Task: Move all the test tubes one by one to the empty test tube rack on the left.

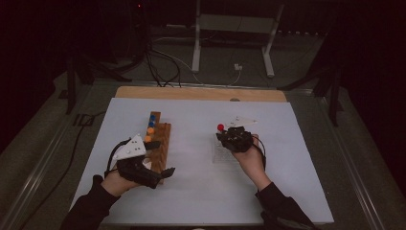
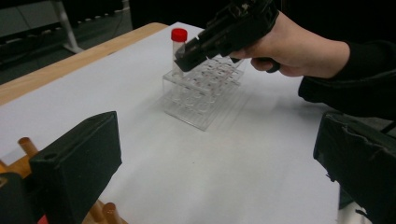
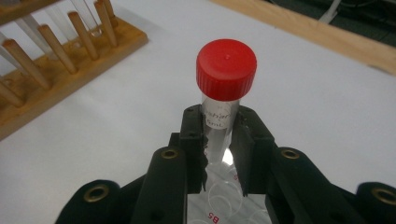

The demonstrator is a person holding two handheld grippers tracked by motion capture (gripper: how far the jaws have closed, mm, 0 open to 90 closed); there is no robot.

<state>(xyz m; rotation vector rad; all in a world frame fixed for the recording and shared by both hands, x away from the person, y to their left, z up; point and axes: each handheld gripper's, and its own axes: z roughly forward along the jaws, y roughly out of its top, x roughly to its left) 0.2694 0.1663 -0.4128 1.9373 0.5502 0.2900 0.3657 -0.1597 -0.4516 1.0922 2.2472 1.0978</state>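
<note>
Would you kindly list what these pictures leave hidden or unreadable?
- Lower end of the red-capped clear tube: right gripper view, hidden between the right gripper's closed jaws.
- Tube label: right gripper view, partly covered by the jaws.
- Clear plastic rack's far wells: left gripper view, behind the right gripper.
- Wooden peg rack's near end: high view, under the left gripper.

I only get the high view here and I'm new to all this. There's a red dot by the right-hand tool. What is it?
Observer: It's the red screw cap of a clear tube, standing upright between the right gripper's jaws.
Operator: Is the tube resting on anything?
Observer: Its lower end sits in a clear plastic rack with rows of round holes.
Operator: And the left tool, is it holding something?
Observer: No, the left gripper is wide open, with bare table sheet between its jaws.
Operator: What's the brown thing beside it?
Observer: A wooden rack with upright pegs.
</note>
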